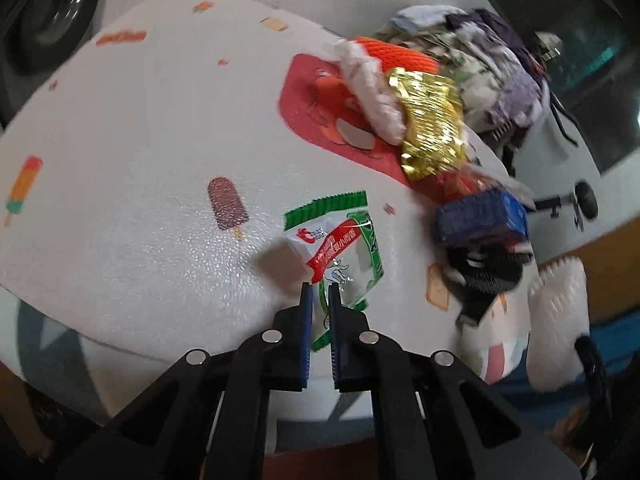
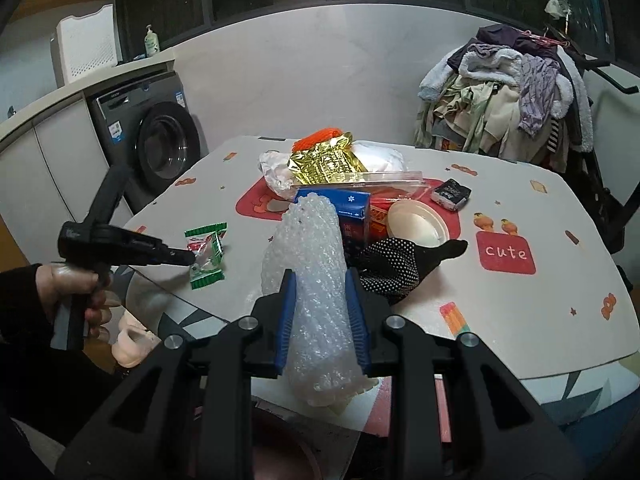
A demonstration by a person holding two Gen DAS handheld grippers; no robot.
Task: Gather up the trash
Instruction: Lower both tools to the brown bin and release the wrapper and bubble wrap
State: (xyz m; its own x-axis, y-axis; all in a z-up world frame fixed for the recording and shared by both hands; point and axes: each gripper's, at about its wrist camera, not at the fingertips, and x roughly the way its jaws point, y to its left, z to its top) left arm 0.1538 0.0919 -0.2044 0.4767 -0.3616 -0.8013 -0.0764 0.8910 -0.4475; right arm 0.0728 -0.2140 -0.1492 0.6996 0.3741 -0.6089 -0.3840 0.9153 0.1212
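A washing machine (image 2: 160, 152) stands left of heaped clothes (image 2: 508, 96).

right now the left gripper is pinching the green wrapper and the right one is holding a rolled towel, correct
Not a towel. The right wrist view shows the right gripper clamped on a roll of bubble wrap. The left gripper does pinch the green wrapper.
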